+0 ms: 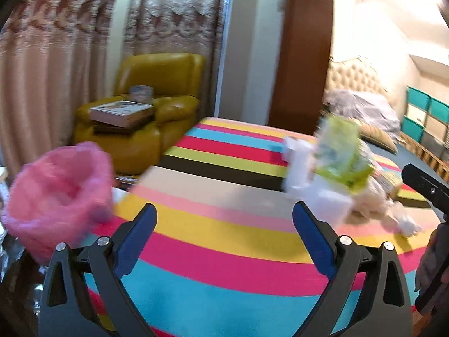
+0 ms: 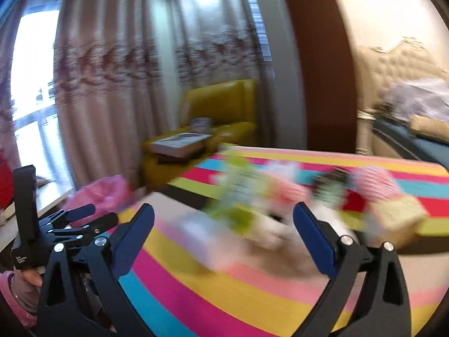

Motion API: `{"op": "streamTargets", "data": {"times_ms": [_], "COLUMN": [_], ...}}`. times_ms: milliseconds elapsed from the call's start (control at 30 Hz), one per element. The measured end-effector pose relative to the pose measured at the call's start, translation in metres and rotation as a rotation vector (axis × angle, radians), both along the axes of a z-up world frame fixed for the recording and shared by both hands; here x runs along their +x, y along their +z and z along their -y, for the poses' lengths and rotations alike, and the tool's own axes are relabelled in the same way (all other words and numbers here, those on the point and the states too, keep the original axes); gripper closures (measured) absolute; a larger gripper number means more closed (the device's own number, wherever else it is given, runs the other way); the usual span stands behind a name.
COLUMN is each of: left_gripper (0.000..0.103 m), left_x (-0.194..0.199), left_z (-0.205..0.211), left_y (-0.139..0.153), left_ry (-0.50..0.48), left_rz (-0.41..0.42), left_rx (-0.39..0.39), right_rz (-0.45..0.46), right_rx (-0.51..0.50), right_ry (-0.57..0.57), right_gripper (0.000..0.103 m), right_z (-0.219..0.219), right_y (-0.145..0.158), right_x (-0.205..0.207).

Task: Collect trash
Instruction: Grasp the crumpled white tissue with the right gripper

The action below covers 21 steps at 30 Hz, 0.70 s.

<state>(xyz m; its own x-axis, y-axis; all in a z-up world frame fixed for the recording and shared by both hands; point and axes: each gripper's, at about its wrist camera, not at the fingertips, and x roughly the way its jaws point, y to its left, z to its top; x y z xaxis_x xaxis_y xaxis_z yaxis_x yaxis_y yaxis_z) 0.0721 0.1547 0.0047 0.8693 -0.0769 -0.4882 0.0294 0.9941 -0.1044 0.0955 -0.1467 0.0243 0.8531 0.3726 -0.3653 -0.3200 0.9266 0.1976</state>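
Observation:
A pile of trash lies on the striped tablecloth (image 1: pixel 219 224): a green-and-white wrapper (image 1: pixel 341 151), white paper pieces (image 1: pixel 300 165) and crumpled plastic (image 1: pixel 373 196). In the right wrist view the pile is blurred: a green wrapper (image 2: pixel 238 196), pink striped pieces (image 2: pixel 373 182) and a tan box (image 2: pixel 398 216). A bin lined with a pink bag (image 1: pixel 59 193) stands at the table's left edge; it also shows in the right wrist view (image 2: pixel 98 193). My left gripper (image 1: pixel 224 213) is open and empty above the cloth. My right gripper (image 2: pixel 224 213) is open and empty before the pile.
A yellow armchair (image 1: pixel 157 106) with books (image 1: pixel 120 112) stands behind the table by the curtains. A brown door frame (image 1: pixel 303 56) and a bed (image 1: pixel 364 106) lie at the back right. The left gripper's body (image 2: pixel 70 224) shows at the left of the right wrist view.

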Motion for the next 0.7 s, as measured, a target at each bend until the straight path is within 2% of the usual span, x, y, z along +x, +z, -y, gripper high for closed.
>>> {"op": "streamTargets", "data": {"times_ms": [200,333,400,500,700], "left_gripper": [0.012,0.012,0.012,0.012,0.012], "left_x": [0.020,0.038,0.048,0.051,0.053], "left_z": [0.064,0.087,0.094,0.099,0.097], "left_y": [-0.009,-0.021,-0.028,-0.029,-0.036], "left_ry": [-0.059,-0.060,-0.051,-0.048,-0.101], "left_rz": [0.022,-0.003,-0.030,-0.015,-0.022], "left_rx": [0.058,0.038,0.015,0.034,0.000], "right_rz": [-0.089,-0.143,-0.157,-0.168,-0.207], "right_rx": [0.012,-0.013,-0.020,-0.029,-0.104], "right_ry": [-0.185,-0.258,-0.282,-0.291,-0.251], "right_gripper": [0.007,0.007,0.007,0.007,0.015], "right_z": [0.082,0.111,0.119,0.121,0.104], "right_y": [-0.023,-0.036,-0.040,-0.043,-0.051], "right_x": [-0.014,-0.018,-0.019,-0.017,-0.008]}}
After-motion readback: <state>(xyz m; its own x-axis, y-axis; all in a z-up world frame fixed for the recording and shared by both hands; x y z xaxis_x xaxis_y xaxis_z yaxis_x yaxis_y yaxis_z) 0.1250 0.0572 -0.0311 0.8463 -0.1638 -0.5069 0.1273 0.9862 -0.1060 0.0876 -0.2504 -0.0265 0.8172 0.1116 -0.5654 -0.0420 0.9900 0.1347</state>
